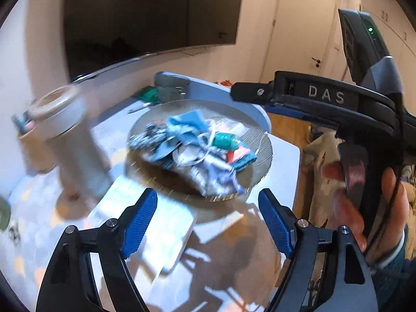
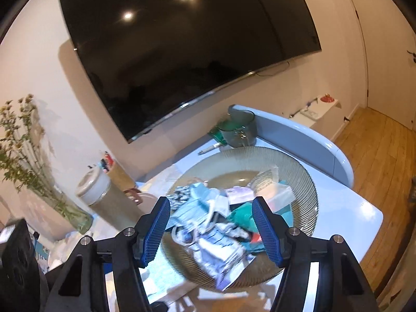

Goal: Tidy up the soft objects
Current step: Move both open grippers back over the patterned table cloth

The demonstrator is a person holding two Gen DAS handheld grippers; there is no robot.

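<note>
A ribbed glass bowl (image 1: 262, 140) (image 2: 306, 182) on the white table holds a blurred pile of soft things (image 1: 192, 148) (image 2: 208, 223): blue and patterned cloths, teal packets, a white cord. My left gripper (image 1: 208, 221) is open and empty, short of the bowl's near rim. My right gripper (image 2: 212, 230) is open and empty, its blue pads (image 2: 156, 231) either side of the pile, above the bowl. The right gripper's body (image 1: 338, 101) shows at the right of the left wrist view, held in a hand.
A lidded beige jar (image 1: 65, 135) (image 2: 104, 195) stands left of the bowl. A grey glass cup (image 2: 240, 127) and a pen are behind it. A vase of flowers (image 2: 39, 176) is at far left. A white pad (image 1: 156, 223) lies near the left gripper. A TV hangs on the wall.
</note>
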